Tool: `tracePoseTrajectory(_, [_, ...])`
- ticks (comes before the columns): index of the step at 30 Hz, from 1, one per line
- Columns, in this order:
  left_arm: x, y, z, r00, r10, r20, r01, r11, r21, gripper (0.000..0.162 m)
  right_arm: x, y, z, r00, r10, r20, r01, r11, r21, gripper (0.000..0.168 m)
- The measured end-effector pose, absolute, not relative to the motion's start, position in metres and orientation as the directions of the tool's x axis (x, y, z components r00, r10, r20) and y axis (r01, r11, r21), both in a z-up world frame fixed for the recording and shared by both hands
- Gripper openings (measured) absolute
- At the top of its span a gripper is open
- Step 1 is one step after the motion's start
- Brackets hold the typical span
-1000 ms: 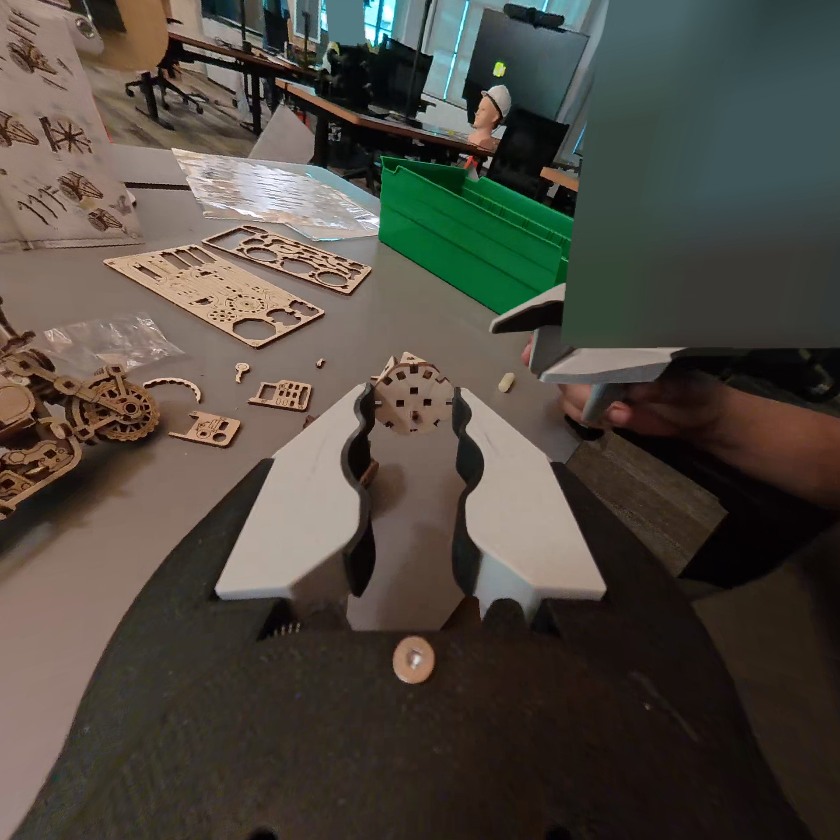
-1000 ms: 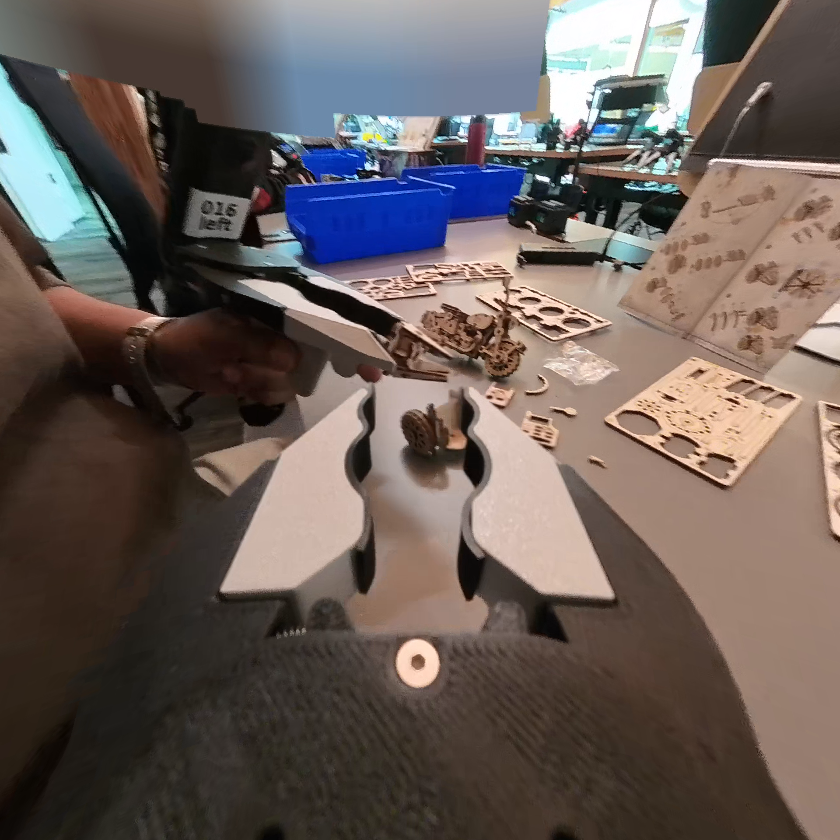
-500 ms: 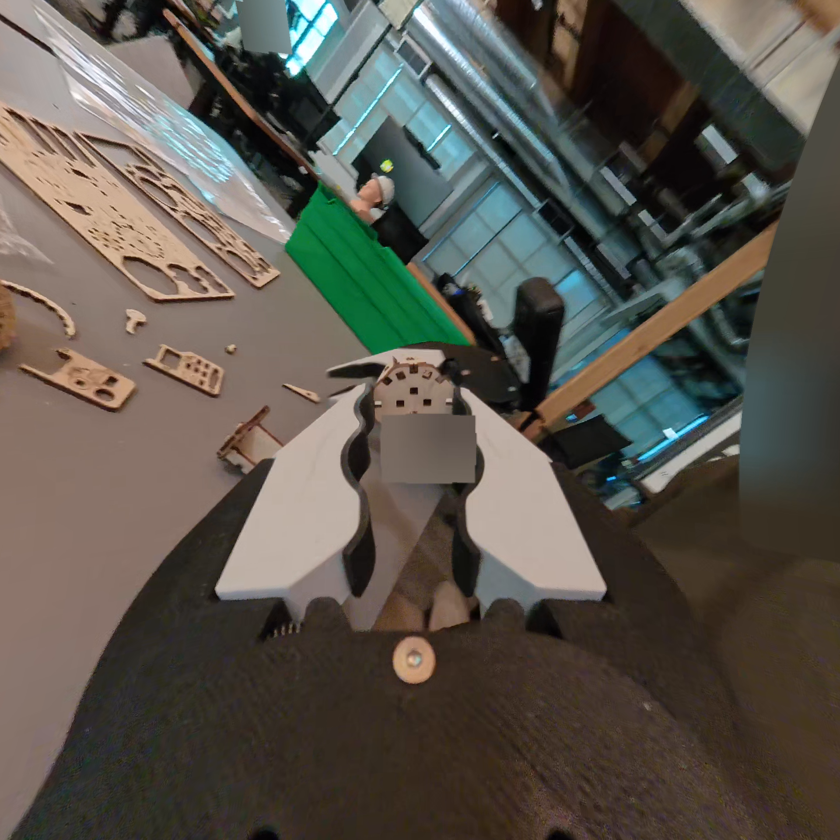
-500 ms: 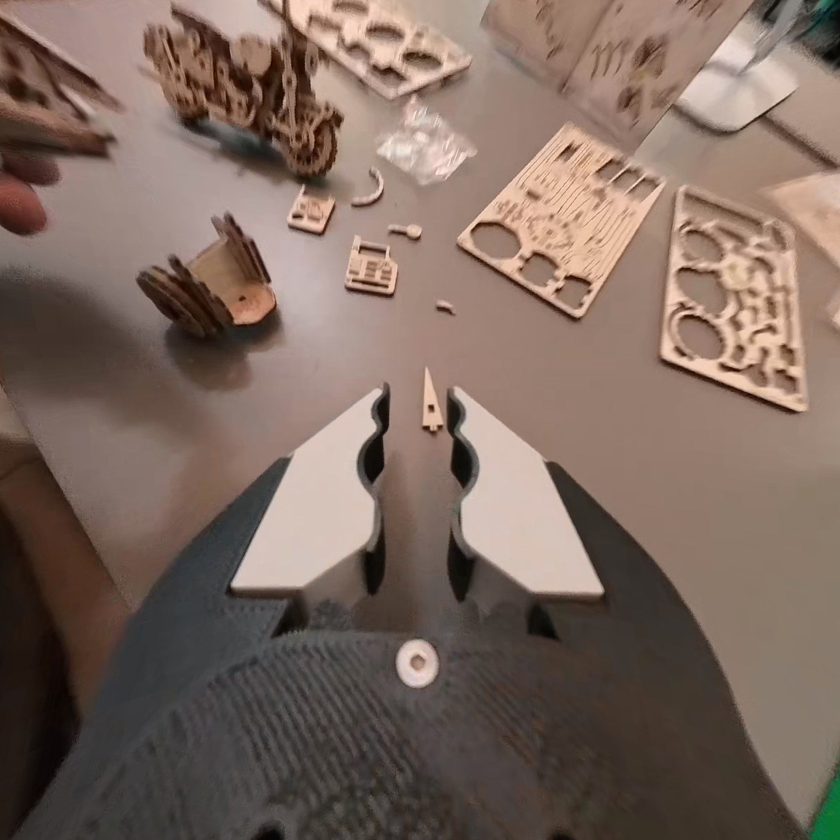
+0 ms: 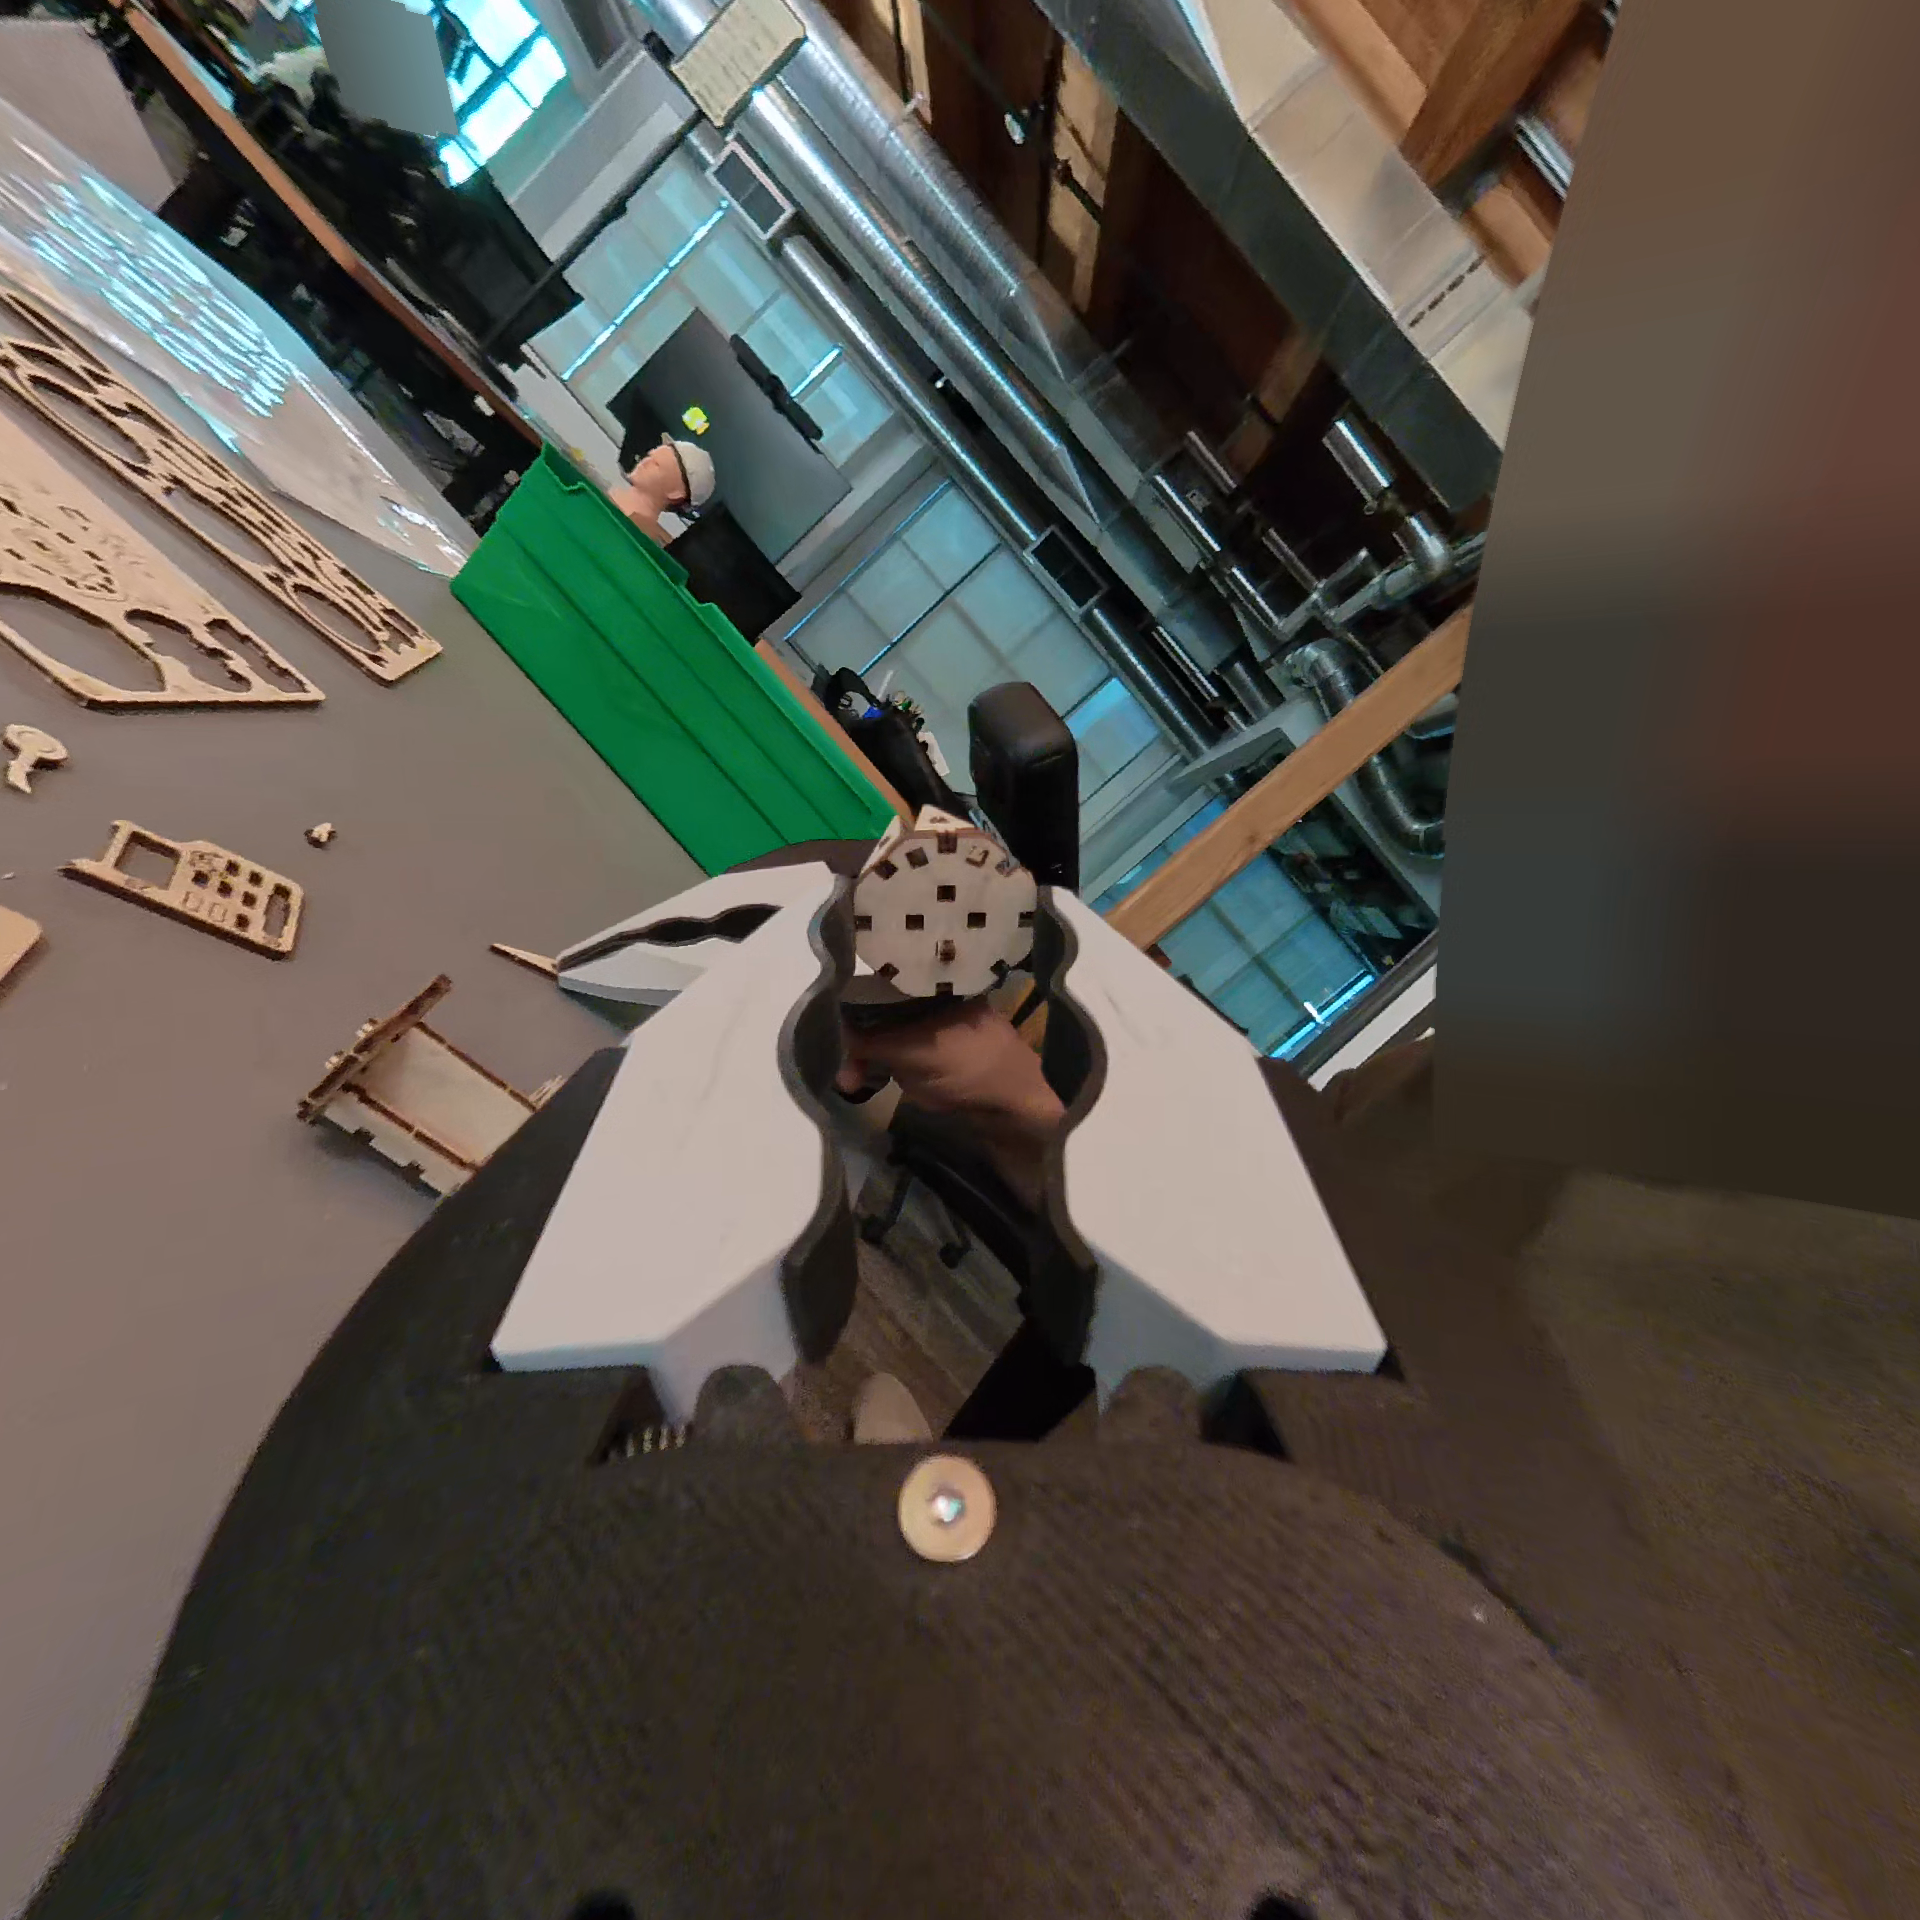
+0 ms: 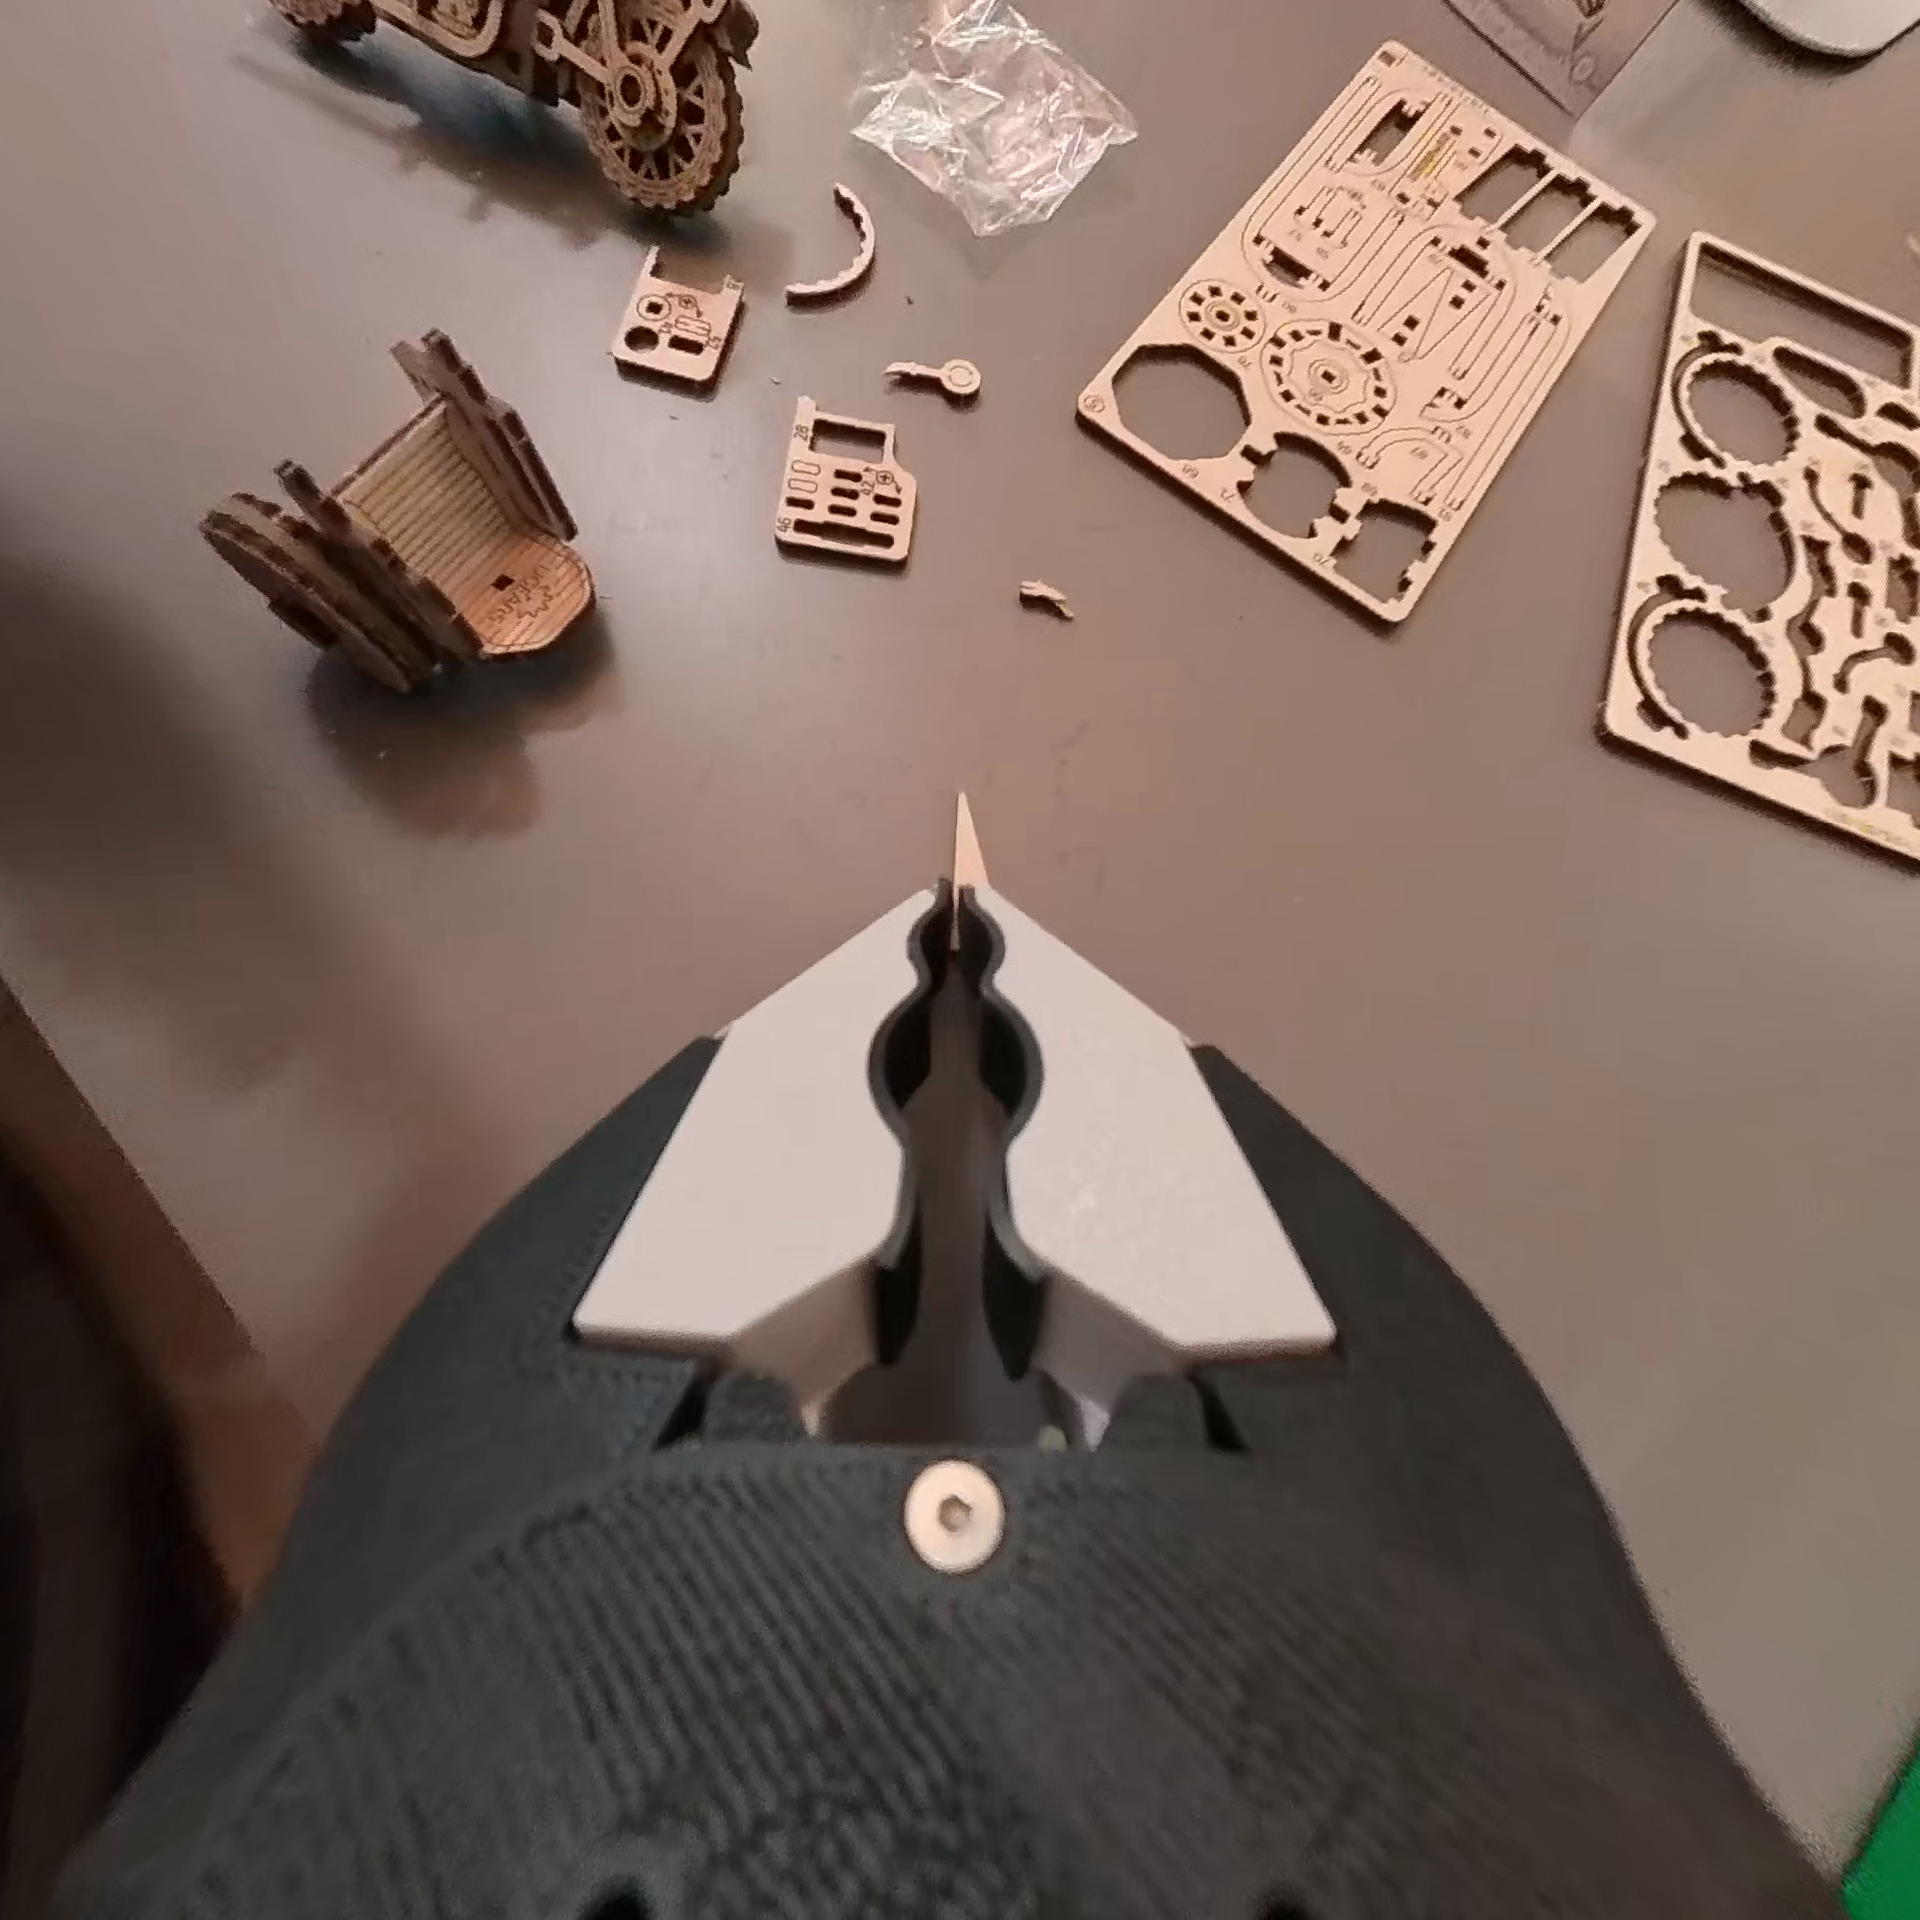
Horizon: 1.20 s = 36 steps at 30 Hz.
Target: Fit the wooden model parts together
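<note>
Our left claw (image 5: pixel 940 925) is clamped on the slotted wooden hub (image 5: pixel 943 914), lifted off the surface (image 6: pixel 1247 831). Our right claw (image 6: pixel 957 906) pinches a thin pointed sliver (image 6: pixel 962 862) there. We should align its tip squarely with one slot before pressing.

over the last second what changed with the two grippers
The right gripper moved off the wheel assembly, came down over the thin pointed wooden sliver and shut on it. The left gripper lifted its slotted wooden disc part off the table, still clamped. The loose parts stayed put.
</note>
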<state>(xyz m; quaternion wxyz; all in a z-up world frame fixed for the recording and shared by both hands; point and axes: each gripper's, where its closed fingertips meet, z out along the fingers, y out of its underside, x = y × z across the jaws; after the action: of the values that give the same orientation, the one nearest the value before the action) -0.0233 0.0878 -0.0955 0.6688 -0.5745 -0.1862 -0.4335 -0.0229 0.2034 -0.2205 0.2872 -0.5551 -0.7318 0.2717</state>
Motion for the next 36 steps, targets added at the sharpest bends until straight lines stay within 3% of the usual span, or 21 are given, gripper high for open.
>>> tracePoseTrajectory(6, [-0.025, 0.083, -0.088, 0.481, -0.428, 0.765, 0.839, -0.028, -0.543, 0.031, -0.01, 0.197, -0.221, -0.174, 0.983, 0.055, 0.691, 0.162, -0.704, 0.0])
tracePoseTrajectory(13, [-0.031, 0.085, -0.093, 0.54, -0.375, 0.753, 0.811, -0.007, -0.585, 0.03, -0.004, 0.154, -0.193, -0.325, 0.919, -0.223, 0.641, 0.041, -0.767, 0.014])
tracePoseTrajectory(19, [-0.038, 0.085, -0.096, 0.559, -0.345, 0.754, 0.804, 0.007, -0.594, 0.03, 0.001, 0.184, -0.207, -0.225, 0.952, -0.21, 0.687, 0.002, -0.727, 0.006])
tracePoseTrajectory(22, [-0.039, 0.085, -0.097, 0.561, -0.338, 0.756, 0.804, 0.005, -0.595, 0.03, 0.003, 0.178, -0.221, -0.227, 0.966, -0.127, 0.727, 0.081, -0.682, 0.005])
tracePoseTrajectory(27, [-0.041, 0.085, -0.098, 0.565, -0.335, 0.754, 0.801, 0.006, -0.598, 0.03, 0.003, 0.122, -0.205, -0.411, 0.839, -0.357, 0.703, 0.042, -0.71, 0.012])
tracePoseTrajectory(32, [-0.045, 0.084, -0.098, 0.56, -0.33, 0.76, 0.808, 0.013, -0.589, 0.03, -0.006, 0.178, -0.209, -0.264, 0.939, -0.222, 0.713, 0.035, -0.7, 0.018])
tracePoseTrajectory(36, [-0.047, 0.085, -0.1, 0.558, -0.322, 0.765, 0.81, 0.014, -0.586, 0.03, -0.005, 0.157, -0.22, -0.29, 0.927, -0.237, 0.729, 0.053, -0.682, 0.013])
